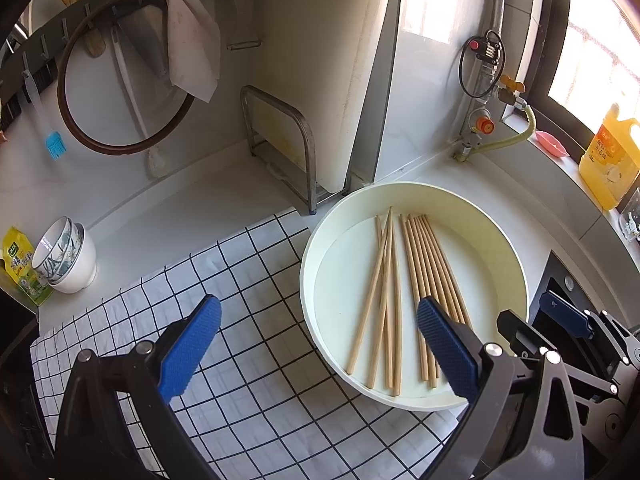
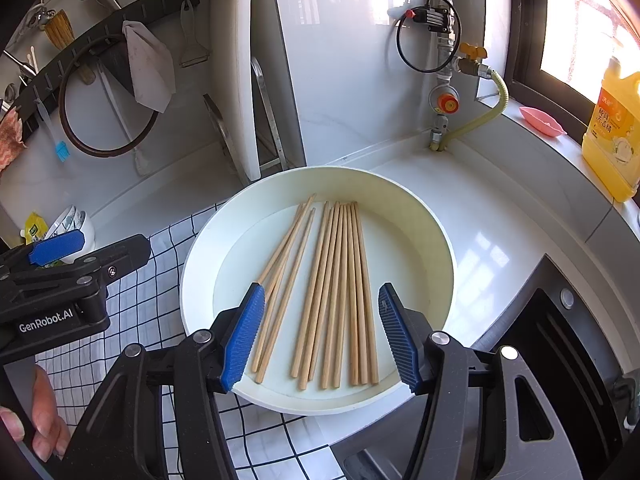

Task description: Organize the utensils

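Observation:
Several wooden chopsticks (image 2: 336,292) lie in a round cream tray (image 2: 436,248) on the counter; a straight bunch on the right, a crossed few (image 2: 280,280) on the left. The chopsticks (image 1: 424,280) and tray (image 1: 500,248) also show in the left wrist view. My right gripper (image 2: 322,336) is open and empty, hovering over the near ends of the chopsticks. My left gripper (image 1: 318,344) is open and empty, above the tray's left rim and the checked cloth (image 1: 240,320). The left gripper also appears in the right wrist view (image 2: 60,276).
Stacked bowls (image 1: 68,256) stand at the left. A metal rack with cutting boards (image 1: 320,100) stands behind the tray. A yellow bottle (image 2: 612,132) and pink dish (image 2: 540,120) sit on the windowsill. A black stove (image 2: 560,360) lies at the right. Gas pipe fittings (image 2: 448,80) run down the back wall.

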Available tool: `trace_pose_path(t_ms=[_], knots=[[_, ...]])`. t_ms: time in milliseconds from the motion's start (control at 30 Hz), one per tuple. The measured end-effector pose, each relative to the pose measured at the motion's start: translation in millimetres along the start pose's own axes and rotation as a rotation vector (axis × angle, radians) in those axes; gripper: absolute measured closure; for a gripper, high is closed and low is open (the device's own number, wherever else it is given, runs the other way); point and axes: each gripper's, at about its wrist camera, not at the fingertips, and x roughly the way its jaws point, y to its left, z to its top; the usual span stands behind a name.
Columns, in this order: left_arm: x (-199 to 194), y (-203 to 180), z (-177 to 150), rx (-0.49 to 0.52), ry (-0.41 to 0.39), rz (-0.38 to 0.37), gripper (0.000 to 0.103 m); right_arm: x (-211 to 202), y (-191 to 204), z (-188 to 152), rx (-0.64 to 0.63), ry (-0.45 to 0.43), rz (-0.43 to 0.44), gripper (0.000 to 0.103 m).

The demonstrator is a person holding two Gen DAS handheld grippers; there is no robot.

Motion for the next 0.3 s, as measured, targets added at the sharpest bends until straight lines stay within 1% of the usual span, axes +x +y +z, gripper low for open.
trace_pose_path(t_ms=[300], knots=[[1.9, 0.8, 0.0, -0.003, 0.011, 0.009, 0.006, 1.4, 0.4, 0.4, -0.002, 0.002, 0.005, 0.046]])
